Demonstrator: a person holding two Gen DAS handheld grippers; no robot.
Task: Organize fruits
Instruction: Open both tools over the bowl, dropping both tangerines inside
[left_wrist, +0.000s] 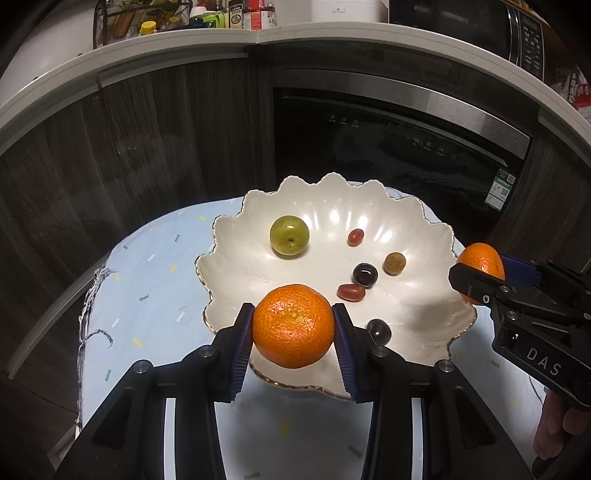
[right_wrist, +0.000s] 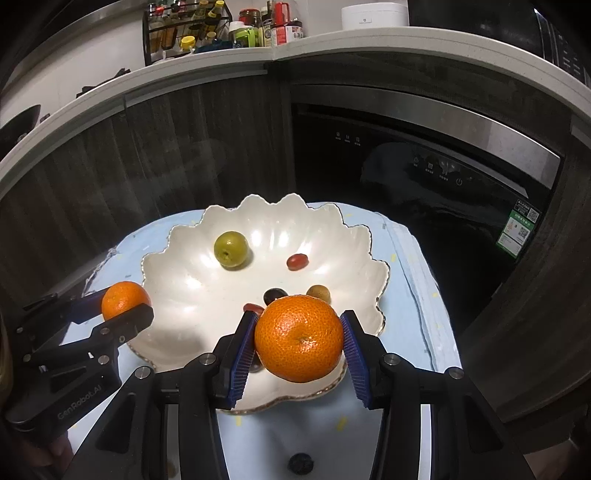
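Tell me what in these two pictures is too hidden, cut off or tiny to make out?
- Right wrist view: small fruits in the bowl near the front sit behind the tangerine and one blue finger; their number is unclear.
- Right wrist view: a dark round thing on the cloth, partly cut off near the bottom edge.
- Left wrist view: the other tangerine is half covered by the right gripper.
- Both views: jar labels and the appliance sticker, too small to read.

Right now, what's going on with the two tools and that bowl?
Each tool is shut on a tangerine. The left tool holds one tangerine over the near rim of the scalloped white bowl; the right tool holds another tangerine above the bowl's near edge. The bowl holds a green fruit and several small red, brown and dark fruits. One dark fruit lies outside on the blue cloth.
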